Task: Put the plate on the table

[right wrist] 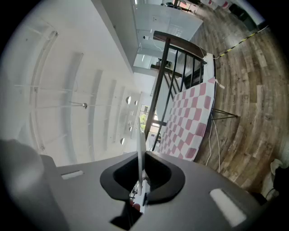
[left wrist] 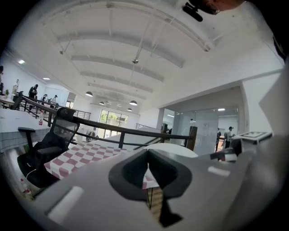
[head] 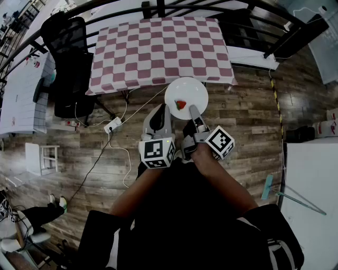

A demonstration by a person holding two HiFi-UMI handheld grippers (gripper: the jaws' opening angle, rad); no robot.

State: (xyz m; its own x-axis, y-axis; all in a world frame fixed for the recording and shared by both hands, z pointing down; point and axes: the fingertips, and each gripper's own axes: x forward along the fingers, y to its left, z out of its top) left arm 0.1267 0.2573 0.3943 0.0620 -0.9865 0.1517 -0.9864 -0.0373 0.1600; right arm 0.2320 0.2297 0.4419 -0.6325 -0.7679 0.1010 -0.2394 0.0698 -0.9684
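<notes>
The plate is clamped by its rim in the right gripper, just off the near edge of the table. The left gripper is closed on nothing, near that same edge.

The plate looks like smooth white glazed ware with a soft shine. The left claw and the right claw are matt grey plastic, with darker, rubbery-looking pads. At twelve o'clock a matt woven cloth, checked pink and white, covers the desk, whose bare edge is smooth and white. The floor is grainy wood plank with a dull sheen. The railing has black metal bars. At ten o'clock the chair has a black mesh back.
</notes>
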